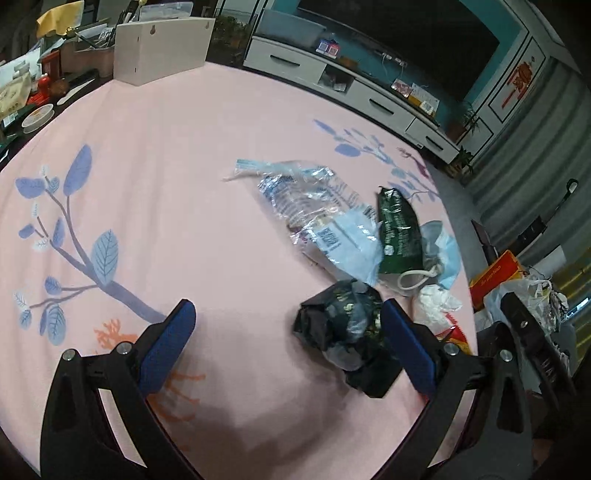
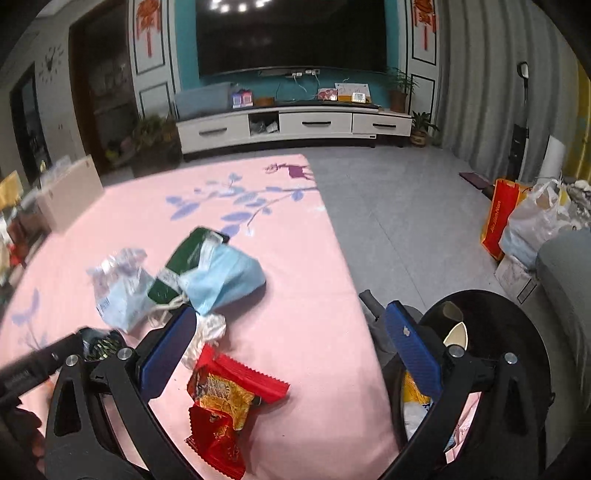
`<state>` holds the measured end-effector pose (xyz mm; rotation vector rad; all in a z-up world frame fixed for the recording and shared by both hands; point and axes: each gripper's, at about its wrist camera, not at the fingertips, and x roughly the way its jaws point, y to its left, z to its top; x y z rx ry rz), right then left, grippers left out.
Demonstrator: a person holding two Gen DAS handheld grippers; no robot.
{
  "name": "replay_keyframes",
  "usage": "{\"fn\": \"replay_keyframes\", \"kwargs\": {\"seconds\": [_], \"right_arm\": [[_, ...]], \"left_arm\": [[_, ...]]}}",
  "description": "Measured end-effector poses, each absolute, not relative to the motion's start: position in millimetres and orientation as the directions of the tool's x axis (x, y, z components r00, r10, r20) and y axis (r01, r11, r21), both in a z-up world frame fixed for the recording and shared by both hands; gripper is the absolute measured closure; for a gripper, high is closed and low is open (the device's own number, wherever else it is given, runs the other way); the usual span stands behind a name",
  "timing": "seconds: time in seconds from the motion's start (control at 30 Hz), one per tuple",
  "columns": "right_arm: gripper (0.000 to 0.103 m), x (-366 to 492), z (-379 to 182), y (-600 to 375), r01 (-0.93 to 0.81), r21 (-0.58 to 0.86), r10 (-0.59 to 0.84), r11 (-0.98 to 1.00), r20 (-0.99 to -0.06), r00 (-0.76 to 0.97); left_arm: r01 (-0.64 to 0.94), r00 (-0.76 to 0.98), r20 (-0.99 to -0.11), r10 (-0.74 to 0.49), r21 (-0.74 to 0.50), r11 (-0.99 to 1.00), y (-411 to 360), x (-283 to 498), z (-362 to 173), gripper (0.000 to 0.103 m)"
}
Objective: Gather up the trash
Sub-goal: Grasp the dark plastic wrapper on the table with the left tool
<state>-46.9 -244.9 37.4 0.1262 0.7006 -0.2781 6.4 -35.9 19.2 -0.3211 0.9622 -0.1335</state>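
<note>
I am in a home living room: a large dark wall television (image 2: 291,35) above a long white drawered cabinet (image 2: 295,125), potted plants (image 2: 400,88) beside it.

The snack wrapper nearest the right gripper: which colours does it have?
Crinkled plastic snack wrapper: red with yellow printing; clearest in the right wrist view.

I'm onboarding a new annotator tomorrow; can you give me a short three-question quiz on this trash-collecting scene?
1. True or false: the red snack wrapper lies between the right gripper fingers.
2. What lies by the left gripper? A) black crumpled bag B) bottle C) spoon
3. Fill in: the blue face mask lies on a ___ cloth.

Key: 1 true; 2 A; 3 pink.
</note>
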Motion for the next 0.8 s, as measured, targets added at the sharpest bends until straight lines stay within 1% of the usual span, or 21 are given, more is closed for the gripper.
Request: {"fn": "replay_keyframes", "kwargs": {"seconds": [0.17, 0.37, 0.43, 0.5, 0.53, 0.6, 0.63, 0.7, 0.77, 0.8], "right_arm": [[0.003, -40.9, 25.1, -242.5, 0.285, 0.037, -0.182, 0.958, -0.689, 0.702], [0.003, -40.0, 23.8, -239.1, 0.281, 0.02, -0.19, 0.959, -0.689, 0.699], [0.003, -39.9, 22.5, -239.8, 0.283, 0.025, -0.188, 0.959, -0.692, 0.697], [0.003, -39.4, 21.2, -240.8, 0.287, 0.031, -0.185, 0.958, -0.697, 0.693], [0.003, -39.1, 20.7, -241.2, 0.288, 0.032, -0.184, 0.957, -0.699, 0.691], [0.003, -38.6, 19.5, -241.6, 0.29, 0.034, -0.184, 0.957, -0.701, 0.689], [0.003, -38.1, 19.3, -241.8, 0.289, 0.034, -0.184, 0.957, -0.701, 0.689], [0.003, -37.7, 18.7, -240.7, 0.289, 0.026, -0.188, 0.957, -0.702, 0.687], [0.003, -37.1, 17.3, -239.7, 0.288, 0.019, -0.192, 0.957, -0.704, 0.684], [0.003, -36.6, 16.8, -239.2, 0.288, 0.016, -0.194, 0.958, -0.705, 0.682]], "left_arm": [[-0.045, 0.541, -0.786, -0.297, -0.38, 0.924, -32.4, 9.4, 10.1, 0.004], [-0.028, 0.535, -0.785, -0.313, -0.387, 0.922, -39.8, 11.5, 6.0, 0.004], [-0.04, 0.536, -0.781, -0.321, -0.403, 0.914, -39.3, 11.5, 4.9, 0.005], [-0.035, 0.535, -0.772, -0.345, -0.428, 0.903, -38.7, 10.5, 5.0, 0.015], [-0.032, 0.531, -0.767, -0.36, -0.443, 0.896, -38.8, 10.2, 5.0, 0.018], [-0.021, 0.518, -0.752, -0.408, -0.488, 0.873, -38.5, 10.1, 4.3, 0.033], [-0.018, 0.514, -0.744, -0.427, -0.507, 0.862, -38.7, 10.7, 3.6, 0.037], [-0.008, 0.503, -0.718, -0.482, -0.561, 0.828, -38.0, 11.3, 3.7, 0.055], [-0.005, 0.5, -0.707, -0.5, -0.579, 0.815, -38.5, 11.5, 5.1, 0.06], [-0.008, 0.499, -0.706, -0.502, -0.583, 0.812, -38.2, 10.9, 5.4, 0.06]]}}
